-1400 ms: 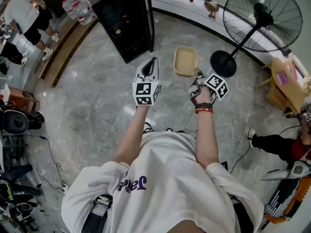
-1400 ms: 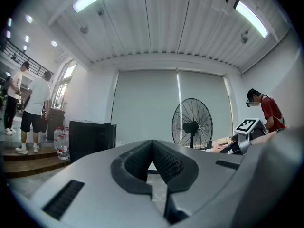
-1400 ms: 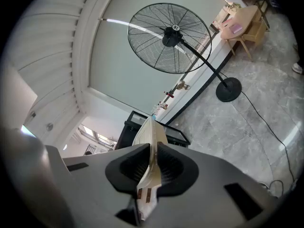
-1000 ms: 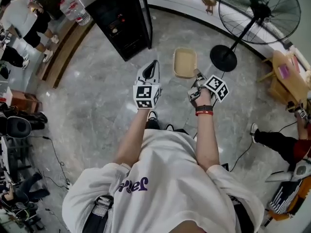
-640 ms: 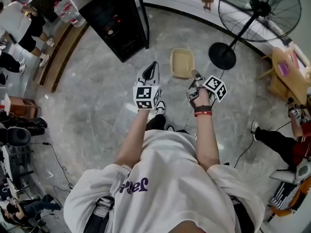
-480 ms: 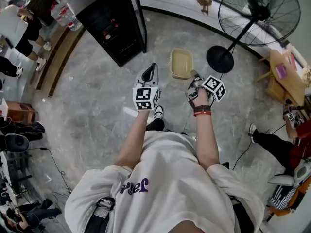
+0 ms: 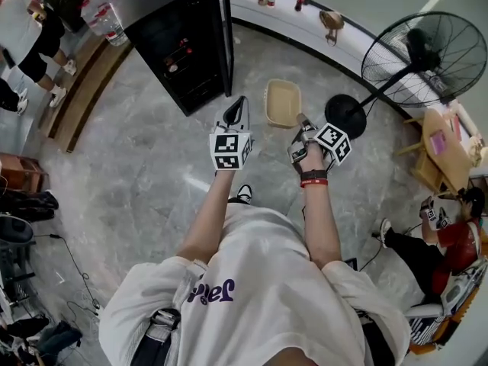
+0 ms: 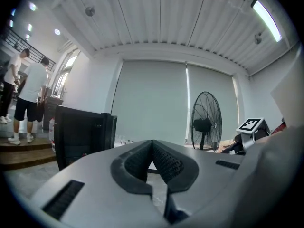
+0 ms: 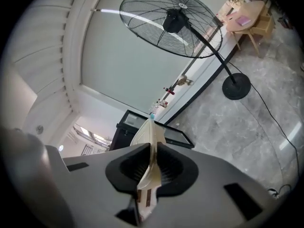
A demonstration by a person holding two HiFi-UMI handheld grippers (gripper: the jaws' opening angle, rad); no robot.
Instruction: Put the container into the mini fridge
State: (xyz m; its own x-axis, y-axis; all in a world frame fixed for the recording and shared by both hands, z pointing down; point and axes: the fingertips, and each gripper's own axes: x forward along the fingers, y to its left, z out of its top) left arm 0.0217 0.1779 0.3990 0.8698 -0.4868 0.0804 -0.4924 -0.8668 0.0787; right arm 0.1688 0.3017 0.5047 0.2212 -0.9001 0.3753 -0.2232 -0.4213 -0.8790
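A beige, empty plastic container (image 7: 282,103) hangs over the floor, held by its near rim in my right gripper (image 7: 303,122). In the right gripper view the jaws are shut on that thin rim (image 9: 150,141), seen edge-on. My left gripper (image 7: 237,110) floats to the container's left, shut with nothing in it; its pads meet in the left gripper view (image 8: 152,146). The black mini fridge (image 7: 178,46) stands ahead and to the left with its door (image 7: 226,29) swung open. It also shows as a dark box (image 8: 78,136) and beyond the container (image 9: 137,121).
A tall pedestal fan (image 7: 422,50) with a round base (image 7: 348,111) stands on the right of the marble floor. A wooden step (image 7: 84,90) and people lie far left. A seated person (image 7: 427,242) and a small wooden table (image 7: 446,147) are on the right.
The fridge has come closer to both grippers as the person walks toward it. The container stays in the right gripper, and the left gripper stays shut.
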